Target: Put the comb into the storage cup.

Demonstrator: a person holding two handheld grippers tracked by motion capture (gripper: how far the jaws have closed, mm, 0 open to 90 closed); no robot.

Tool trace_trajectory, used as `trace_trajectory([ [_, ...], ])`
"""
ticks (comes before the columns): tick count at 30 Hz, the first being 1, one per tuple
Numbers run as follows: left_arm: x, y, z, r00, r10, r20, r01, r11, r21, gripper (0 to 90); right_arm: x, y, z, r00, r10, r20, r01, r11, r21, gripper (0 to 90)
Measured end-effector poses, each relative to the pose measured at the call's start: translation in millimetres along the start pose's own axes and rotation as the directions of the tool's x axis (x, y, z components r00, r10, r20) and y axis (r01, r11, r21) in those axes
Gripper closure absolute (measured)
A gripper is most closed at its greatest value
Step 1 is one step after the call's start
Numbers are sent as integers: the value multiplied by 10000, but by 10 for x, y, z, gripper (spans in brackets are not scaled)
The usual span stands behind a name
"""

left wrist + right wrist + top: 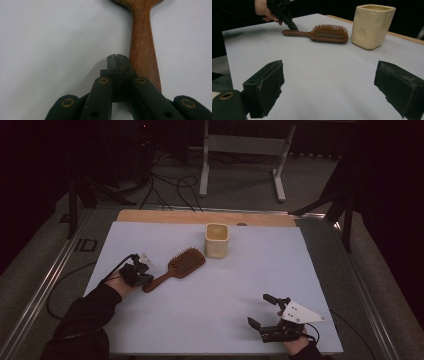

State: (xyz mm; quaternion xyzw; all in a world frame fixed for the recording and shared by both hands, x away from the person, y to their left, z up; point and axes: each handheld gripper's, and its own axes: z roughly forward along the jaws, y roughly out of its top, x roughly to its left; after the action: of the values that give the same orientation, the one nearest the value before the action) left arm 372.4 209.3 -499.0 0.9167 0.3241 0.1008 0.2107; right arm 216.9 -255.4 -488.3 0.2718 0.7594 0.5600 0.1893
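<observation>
Left gripper (118, 65) fingers pressed together, seemingly empty; right gripper (329, 85) fingers spread wide.

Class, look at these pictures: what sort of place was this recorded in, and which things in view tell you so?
Probably a lab or recording workspace: a white-covered table on a metal frame, cables on the floor, hand-held grippers, and staged props, a wooden hairbrush and a cream cup.

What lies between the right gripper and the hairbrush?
Nothing: bare white table separates the open right gripper from the hairbrush, shown in the high view.
</observation>
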Motion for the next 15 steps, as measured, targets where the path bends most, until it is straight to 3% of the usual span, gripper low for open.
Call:
trace_trajectory([
  [2,-26,-1,-1,10000,39,-3,-39,10000,-63,900,0,-1,2,10000,-3,-10,3,10000,7,86],
  [6,-49,8,-7,9992,46,396,-48,10000,55,900,4,0,4,10000,-44,-12,44,10000,32,86],
  [9,-52,18,-12,9995,109,302,-113,9999,120,900,3,1,4,10000,-57,0,57,10000,13,86],
  [15,-1,22,-72,9998,-203,5,203,9998,3,900,4,3,-1,10000,-16,22,16,10000,14,86],
])
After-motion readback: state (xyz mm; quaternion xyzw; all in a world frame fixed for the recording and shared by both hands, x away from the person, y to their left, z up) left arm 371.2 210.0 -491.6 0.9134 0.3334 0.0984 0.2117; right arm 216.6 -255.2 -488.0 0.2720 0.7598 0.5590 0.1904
